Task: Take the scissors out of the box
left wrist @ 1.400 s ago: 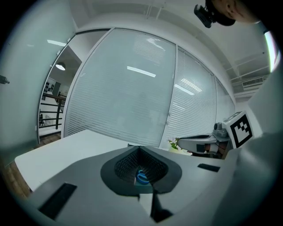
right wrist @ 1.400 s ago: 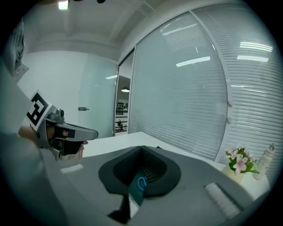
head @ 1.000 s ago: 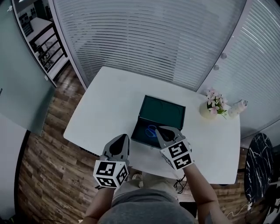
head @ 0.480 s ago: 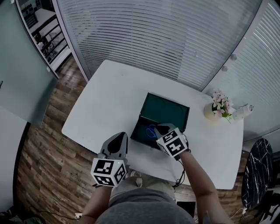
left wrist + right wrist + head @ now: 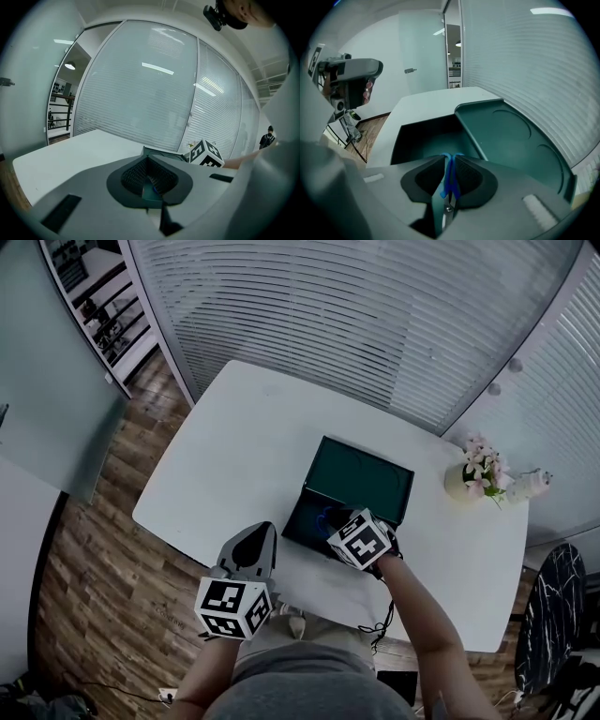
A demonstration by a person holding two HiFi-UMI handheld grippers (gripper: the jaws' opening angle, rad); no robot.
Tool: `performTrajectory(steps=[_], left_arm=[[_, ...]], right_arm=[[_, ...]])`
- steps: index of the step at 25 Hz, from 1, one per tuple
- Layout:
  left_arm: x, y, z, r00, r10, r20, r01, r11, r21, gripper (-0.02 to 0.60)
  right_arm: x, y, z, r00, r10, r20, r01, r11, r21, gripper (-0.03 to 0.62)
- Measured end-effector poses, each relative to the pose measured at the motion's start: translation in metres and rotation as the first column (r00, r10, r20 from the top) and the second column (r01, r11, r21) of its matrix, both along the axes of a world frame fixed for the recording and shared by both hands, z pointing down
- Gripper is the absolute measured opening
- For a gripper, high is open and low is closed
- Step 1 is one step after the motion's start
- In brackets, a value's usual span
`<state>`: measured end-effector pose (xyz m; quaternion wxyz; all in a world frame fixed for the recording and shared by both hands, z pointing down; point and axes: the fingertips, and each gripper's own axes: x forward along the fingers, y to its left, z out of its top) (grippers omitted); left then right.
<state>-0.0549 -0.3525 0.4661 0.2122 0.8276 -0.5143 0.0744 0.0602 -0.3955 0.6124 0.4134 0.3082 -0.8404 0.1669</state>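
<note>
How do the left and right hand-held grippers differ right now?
The right hand-held gripper dips into the open box; its jaws have just been opening, with the blue scissors between them. The left hand-held gripper hangs over the table's near edge, jaws together, empty. Both carry marker cubes.

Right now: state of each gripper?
Left gripper: closed, empty.
Right gripper: open; jaws have just been opening, with the scissors between them and not gripped.
</note>
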Motion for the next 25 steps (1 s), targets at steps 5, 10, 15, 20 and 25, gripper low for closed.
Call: performTrajectory(steps=[5,10,15,20,25], left_arm=[[0.000,-0.004,0.002,1.000,-0.007,0.000,0.007,1.000,-0.003,0.005],[-0.002,-0.005,0.003,1.000,-0.020,-0.003,0.020,1.000,-0.003,0.005],[-0.002,-0.007,0.004,1.000,-0.022,-0.005,0.022,1.000,-0.005,0.005],[0.000,-0.006,0.004,1.000,-0.016,-0.007,0.016,1.000,-0.004,0.005],[-0.002,-0.006,0.004,1.000,-0.018,-0.008,0.018,1.000,-0.007,0.005]], right_arm=[[-0.014,0.000,0.008,0.999,-0.044,-0.023,0.044,0.999,0.009,0.095],[-0.014,-0.001,0.006,0.997,-0.052,-0.064,0.055,0.997,0.050,0.101],[-0.015,-0.001,0.010,0.994,-0.062,-0.085,0.067,0.996,0.053,0.116],[-0.013,-0.003,0.019,0.992,-0.064,-0.111,0.068,0.997,0.035,0.114],[-0.014,-0.002,0.019,0.995,-0.050,-0.089,0.050,0.999,0.004,0.105]])
